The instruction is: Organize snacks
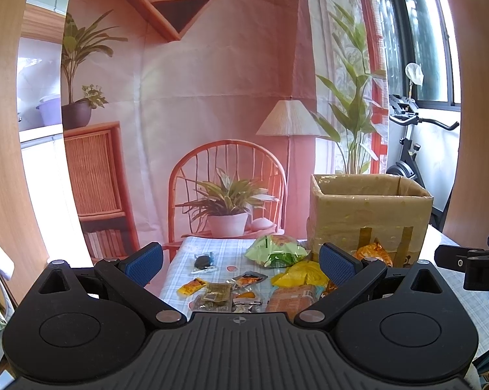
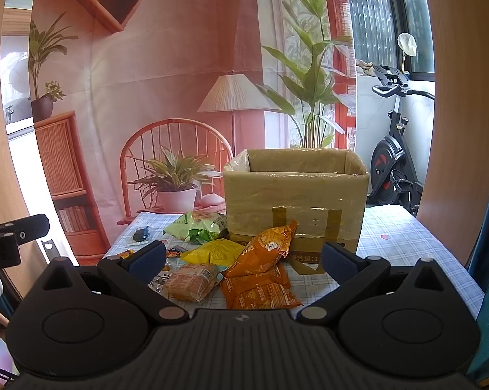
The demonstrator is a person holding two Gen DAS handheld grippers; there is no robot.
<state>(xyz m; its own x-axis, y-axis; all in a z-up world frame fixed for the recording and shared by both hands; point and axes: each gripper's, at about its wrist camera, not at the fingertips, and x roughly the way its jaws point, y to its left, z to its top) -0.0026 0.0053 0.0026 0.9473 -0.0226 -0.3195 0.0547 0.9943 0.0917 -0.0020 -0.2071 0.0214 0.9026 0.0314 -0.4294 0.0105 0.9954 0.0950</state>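
Several snack packets lie on a checked tablecloth (image 1: 225,247) (image 2: 403,237) in front of an open cardboard box (image 1: 368,217) (image 2: 293,201). A green bag (image 1: 273,248) (image 2: 199,226) and a yellow bag (image 1: 301,274) (image 2: 215,251) lie near the box. Two orange bags (image 2: 264,273) rest against the box front. A brown packet (image 1: 291,297) (image 2: 192,281) lies closest to me. My left gripper (image 1: 241,261) is open above the near small packets (image 1: 221,291), holding nothing. My right gripper (image 2: 244,260) is open over the orange bags, also holding nothing.
A dark round item in clear wrap (image 1: 204,261) (image 2: 141,234) lies at the table's far left. A printed room backdrop (image 1: 212,97) hangs behind the table. An exercise bike (image 2: 394,162) stands at the right by the window. Bare cloth shows to the right of the box.
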